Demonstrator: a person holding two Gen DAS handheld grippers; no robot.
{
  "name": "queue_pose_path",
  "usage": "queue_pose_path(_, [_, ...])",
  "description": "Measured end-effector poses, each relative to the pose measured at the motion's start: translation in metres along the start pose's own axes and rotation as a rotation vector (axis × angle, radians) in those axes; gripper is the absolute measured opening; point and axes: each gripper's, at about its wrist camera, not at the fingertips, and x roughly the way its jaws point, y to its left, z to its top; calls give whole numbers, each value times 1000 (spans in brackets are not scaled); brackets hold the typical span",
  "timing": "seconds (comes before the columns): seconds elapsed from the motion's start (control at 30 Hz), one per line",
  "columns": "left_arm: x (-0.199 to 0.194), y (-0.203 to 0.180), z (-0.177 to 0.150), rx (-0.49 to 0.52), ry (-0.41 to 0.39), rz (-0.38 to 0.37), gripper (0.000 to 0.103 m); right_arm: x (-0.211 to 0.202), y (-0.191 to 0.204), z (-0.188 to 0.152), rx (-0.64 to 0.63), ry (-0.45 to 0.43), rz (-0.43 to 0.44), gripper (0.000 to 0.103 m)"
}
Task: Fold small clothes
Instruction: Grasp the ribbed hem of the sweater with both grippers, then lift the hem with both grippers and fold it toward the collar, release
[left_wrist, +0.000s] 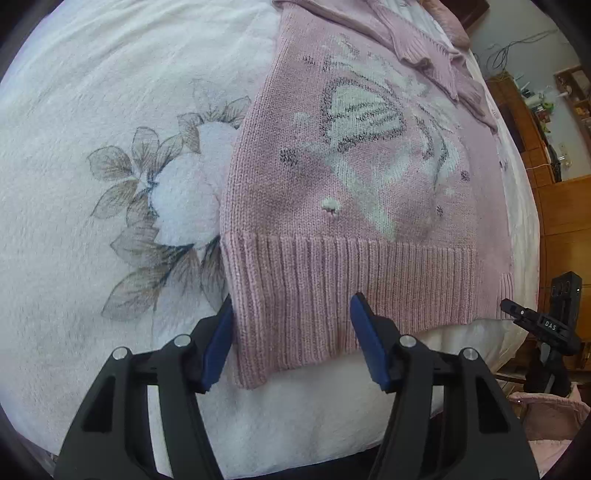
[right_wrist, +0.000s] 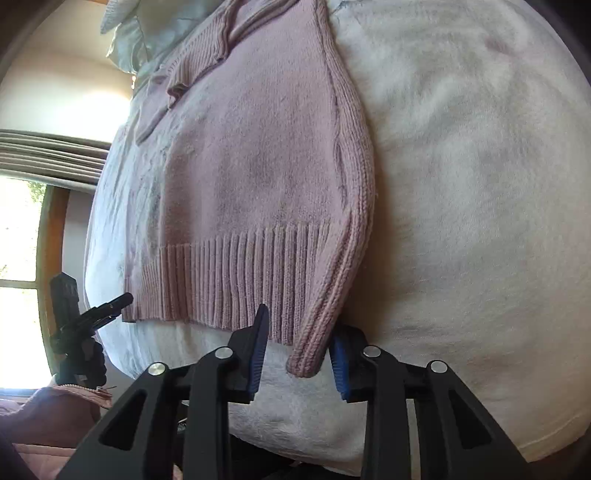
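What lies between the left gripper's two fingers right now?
In the left wrist view, the pink sweater's ribbed hem corner lies between the open left gripper's fingers, on the white blanket.

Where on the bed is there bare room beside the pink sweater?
Free: white blanket left of the pink sweater, around its printed flower, and right of the hem corner in the right wrist view. Crowded: the folded sleeves up top.

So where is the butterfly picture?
In the left wrist view, the butterfly sits on the pink sweater, above its ribbed hem, right of the blanket's flower.
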Motion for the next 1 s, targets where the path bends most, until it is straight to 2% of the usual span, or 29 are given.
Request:
queue_pose_path(0.13, [1,10,-3,-68,4,-41,59,3,-9,-3,55,-10,17,32])
queue_pose_path(0.2, [0,14,-3,-97,5,-44,54,5,-10,0,65,-7,28,32])
queue_pose_path(0.3, [0,22,-1,-144,22,-47,28,6,-10,5,68,-3,31,25])
queue_pose_path(0.37, [0,31,-3,-193,33,-81,9,5,-11,6,67,-2,24,15])
queue_pose_path(0.43, [-3,35,-5,-219,25,-110,9,0,-15,5,81,-8,43,12])
queue_pose_path(0.5, [-9,33,-7,-205,12,-119,8,-8,-20,3,100,-26,84,11])
queue_pose_path(0.6, [-22,23,-7,-167,-16,-148,8,-22,-21,2,118,-60,175,10])
queue_pose_path(0.7, [-41,12,0,-142,-68,-207,7,-38,-19,8,138,-104,293,10])
queue_pose_path(0.77, [-55,7,11,-143,-112,-255,7,-50,-15,16,145,-133,352,10])
queue_pose_path(0.9, [-75,-3,44,-130,-177,-303,7,-71,-7,45,163,-187,438,10])
queue_pose_path(1.0, [-80,-11,75,-129,-210,-305,7,-82,-1,72,170,-216,467,10])
